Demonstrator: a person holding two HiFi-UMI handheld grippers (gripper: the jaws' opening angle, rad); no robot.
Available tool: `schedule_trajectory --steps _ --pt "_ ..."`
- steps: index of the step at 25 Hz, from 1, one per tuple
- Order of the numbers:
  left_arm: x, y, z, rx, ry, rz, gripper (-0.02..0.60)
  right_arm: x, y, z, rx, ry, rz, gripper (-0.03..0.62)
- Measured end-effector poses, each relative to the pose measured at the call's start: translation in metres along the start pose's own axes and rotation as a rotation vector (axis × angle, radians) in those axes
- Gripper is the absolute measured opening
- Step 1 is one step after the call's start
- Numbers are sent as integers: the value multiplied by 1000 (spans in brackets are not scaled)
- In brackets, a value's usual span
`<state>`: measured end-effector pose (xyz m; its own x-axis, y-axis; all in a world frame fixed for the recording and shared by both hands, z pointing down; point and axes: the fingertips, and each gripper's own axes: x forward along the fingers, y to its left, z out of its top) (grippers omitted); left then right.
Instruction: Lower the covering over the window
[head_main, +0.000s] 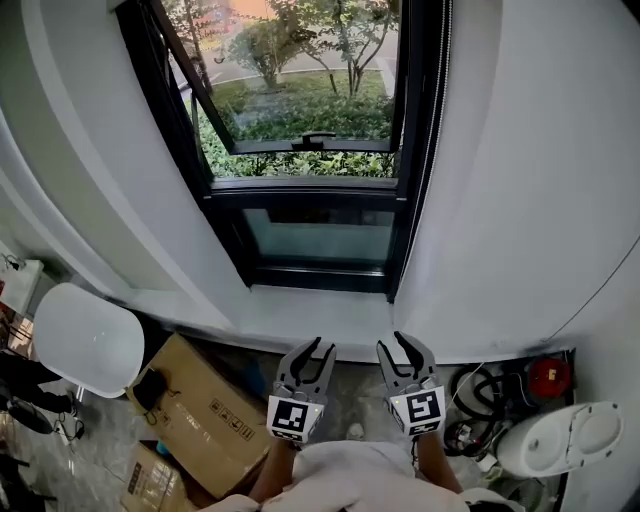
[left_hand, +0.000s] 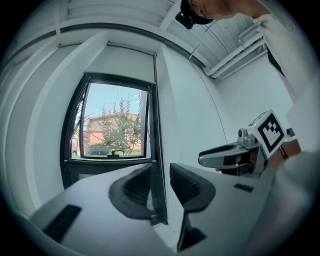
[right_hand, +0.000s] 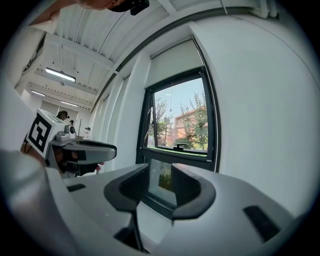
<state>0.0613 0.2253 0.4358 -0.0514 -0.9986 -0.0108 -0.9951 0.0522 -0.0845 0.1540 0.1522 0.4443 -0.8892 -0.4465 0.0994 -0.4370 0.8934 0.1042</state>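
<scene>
With your left gripper (head_main: 325, 345) and right gripper (head_main: 390, 341) both open and empty, short of the window (head_main: 300, 130), lift them to the covering (right_hand: 175, 57) drawn up above the glass, close squarely on its bottom edge, then pull down steadily and level.

In the head view the window (head_main: 305, 120) is cut off by the top edge, so the covering (left_hand: 125, 61) above it does not show there. The left gripper (left_hand: 161, 172) hides the window's lower right corner in its own view, and the right gripper (right_hand: 160, 172) blocks part of the window's lower glass in its view.
</scene>
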Motion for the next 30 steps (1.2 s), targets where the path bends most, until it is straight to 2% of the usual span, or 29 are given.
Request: schedule_trajectory --steps 9,20,30 --pt "24 3 -5 9 25 39 112 20 -23 -7 19 -2 35 130" --pt "50 22 -9 3 16 45 109 50 -35 -6 13 -1 41 126" --pt "94 67 -16 -2 -8 23 106 108 -49 -3 -5 9 12 121"
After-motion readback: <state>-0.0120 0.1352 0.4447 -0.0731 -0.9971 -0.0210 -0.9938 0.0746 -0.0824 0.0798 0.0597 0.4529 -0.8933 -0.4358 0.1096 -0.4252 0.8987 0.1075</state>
